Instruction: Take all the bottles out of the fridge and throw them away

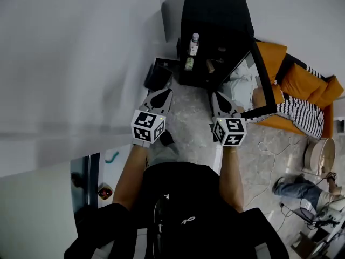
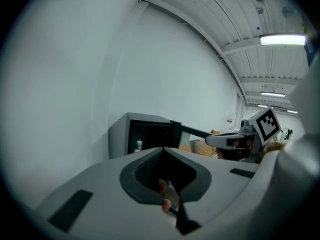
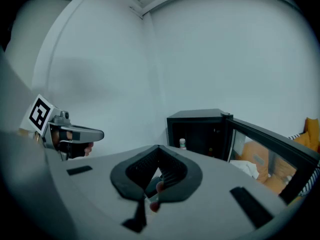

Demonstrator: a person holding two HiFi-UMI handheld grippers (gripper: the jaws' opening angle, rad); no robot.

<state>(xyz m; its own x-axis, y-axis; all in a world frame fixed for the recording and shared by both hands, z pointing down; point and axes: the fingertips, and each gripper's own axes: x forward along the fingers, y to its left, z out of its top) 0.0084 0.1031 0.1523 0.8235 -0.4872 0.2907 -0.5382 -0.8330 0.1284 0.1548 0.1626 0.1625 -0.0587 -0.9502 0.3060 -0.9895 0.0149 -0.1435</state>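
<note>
Bottles (image 1: 194, 45) ahead of jaws
Jaws of left gripper (image 1: 161, 94) and right gripper (image 1: 219, 98) together, empty; bottles stand far, inside open fridge (image 1: 215, 9).

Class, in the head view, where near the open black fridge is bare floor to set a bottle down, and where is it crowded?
Free: the speckled grey floor before the black fridge, bordered left by a black box and right by the fridge's glass door. Crowded: the fridge shelves with bottles; beyond the door, orange cushions, striped cloth, white cables.
</note>
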